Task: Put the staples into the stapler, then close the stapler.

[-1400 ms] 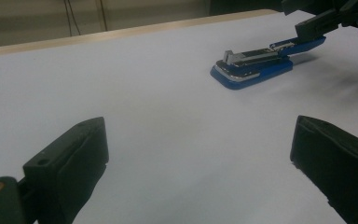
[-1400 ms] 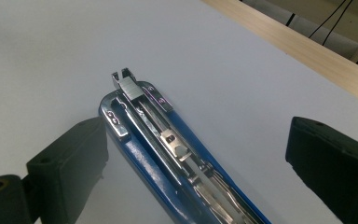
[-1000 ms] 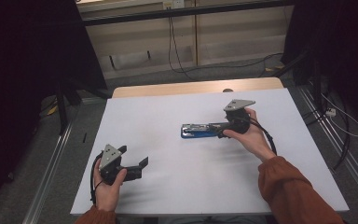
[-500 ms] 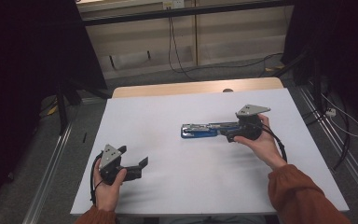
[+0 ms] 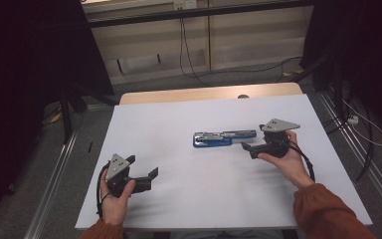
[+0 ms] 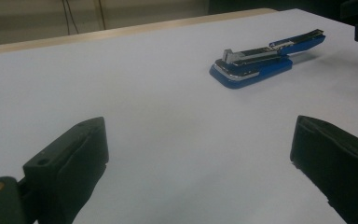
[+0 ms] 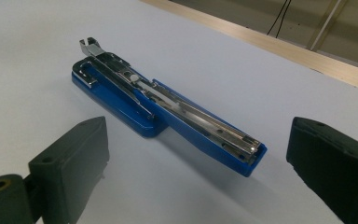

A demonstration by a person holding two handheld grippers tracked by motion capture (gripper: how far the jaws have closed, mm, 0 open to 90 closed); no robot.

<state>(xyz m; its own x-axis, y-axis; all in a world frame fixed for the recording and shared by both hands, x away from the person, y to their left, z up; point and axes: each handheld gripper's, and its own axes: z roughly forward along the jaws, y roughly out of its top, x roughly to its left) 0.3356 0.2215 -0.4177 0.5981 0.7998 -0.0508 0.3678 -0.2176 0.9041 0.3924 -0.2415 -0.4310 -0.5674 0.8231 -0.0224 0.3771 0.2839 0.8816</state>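
We work on a white-covered worktop [image 5: 179, 119] with one object in hand: a blue stapler with a bright metal staple channel [image 5: 224, 138], lying flat near the middle, slightly toward our right side. Its top arm is swung fully open, so base and arm lie end to end in one long line with the metal magazine facing up. We judge that this layout is deliberate: it exposes the channel and presents a low, narrow body that can be taken across its width.

The right gripper [image 5: 251, 149] sits just beside the stapler's near end, not touching it. Its fingers [image 7: 70, 163] stand wide apart with nothing between them. In the right gripper view the open arm's end [image 7: 251, 156] lies ahead of the gap, so we read this as an approach aligned along the stapler's long axis, which should let the fingers straddle the arm. The stapler lies slightly oblique to that gap, so a small wrist correction may be needed before closing.

The left gripper [image 5: 146, 180] rests low at the near-left part of the worktop, well apart from the stapler. Its fingers [image 6: 70, 158] are also spread and empty. In the left gripper view the stapler [image 6: 265, 58] lies far ahead. We judge this hand to be parked clear, ready to brace the base if the stapler slides.
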